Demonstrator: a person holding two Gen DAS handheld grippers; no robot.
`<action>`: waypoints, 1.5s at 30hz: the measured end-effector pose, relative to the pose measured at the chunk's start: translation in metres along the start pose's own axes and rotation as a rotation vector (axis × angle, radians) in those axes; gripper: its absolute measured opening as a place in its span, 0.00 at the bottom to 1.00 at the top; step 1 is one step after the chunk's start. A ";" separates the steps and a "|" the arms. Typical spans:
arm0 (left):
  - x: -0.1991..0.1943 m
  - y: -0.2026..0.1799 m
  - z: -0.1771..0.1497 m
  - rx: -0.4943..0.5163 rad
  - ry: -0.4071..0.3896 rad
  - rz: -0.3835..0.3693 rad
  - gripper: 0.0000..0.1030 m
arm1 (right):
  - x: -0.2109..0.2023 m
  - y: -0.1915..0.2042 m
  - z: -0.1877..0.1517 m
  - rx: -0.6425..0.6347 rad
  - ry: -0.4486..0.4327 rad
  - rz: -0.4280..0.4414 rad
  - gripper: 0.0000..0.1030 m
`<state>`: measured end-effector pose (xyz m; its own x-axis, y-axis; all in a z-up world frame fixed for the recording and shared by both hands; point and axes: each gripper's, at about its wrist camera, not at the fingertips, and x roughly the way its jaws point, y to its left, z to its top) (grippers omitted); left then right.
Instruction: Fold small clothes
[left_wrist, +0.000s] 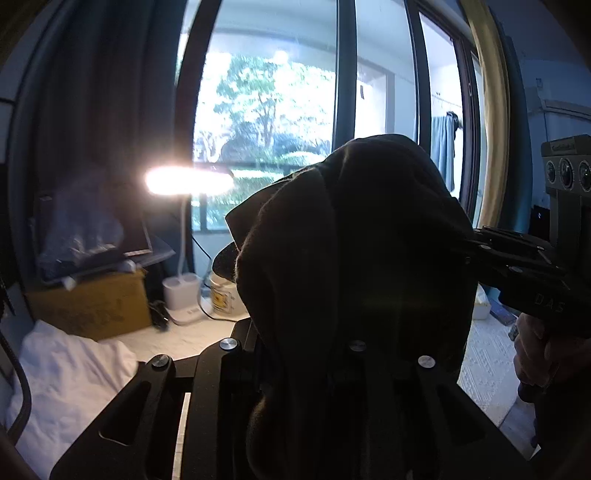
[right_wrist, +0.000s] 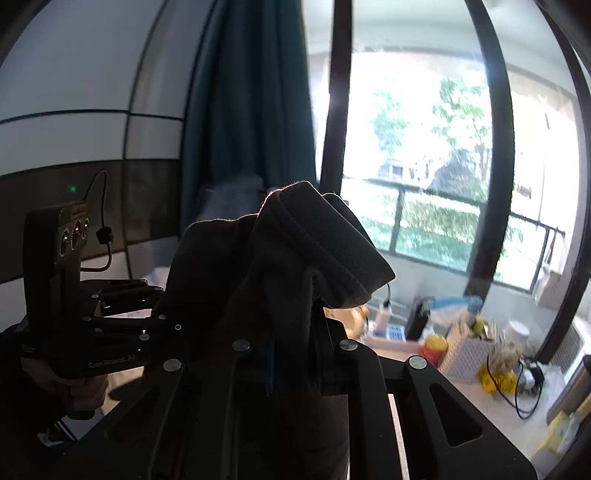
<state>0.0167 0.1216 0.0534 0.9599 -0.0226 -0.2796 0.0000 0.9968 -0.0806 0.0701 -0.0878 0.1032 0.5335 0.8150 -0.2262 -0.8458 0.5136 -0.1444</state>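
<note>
Garment is dark, bunched, held up in the air betw both grippers, clear of the white table. Left gripper jaws narrow, pinched on fabric draped over them; right gripper same, clamping the ribbed hem end. No fold visible yet imo: cloth not spread or flat. Left to do: lay out, smooth, fold. White cloth lies on table, untouched

White textured table: lit desk lamp, cardboard box, white cloth, jar resting on it.
</note>
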 end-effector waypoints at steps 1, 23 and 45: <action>-0.005 0.003 0.001 0.004 -0.010 0.009 0.21 | -0.002 0.005 0.002 -0.004 -0.007 0.005 0.16; -0.020 0.078 -0.014 -0.001 0.027 0.143 0.21 | 0.050 0.071 0.007 0.027 0.053 0.094 0.16; 0.129 0.132 -0.056 -0.061 0.326 0.137 0.21 | 0.209 0.013 -0.076 0.184 0.303 0.099 0.16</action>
<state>0.1244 0.2460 -0.0469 0.8096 0.0774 -0.5819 -0.1484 0.9860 -0.0754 0.1705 0.0693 -0.0192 0.4020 0.7608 -0.5096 -0.8648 0.4983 0.0617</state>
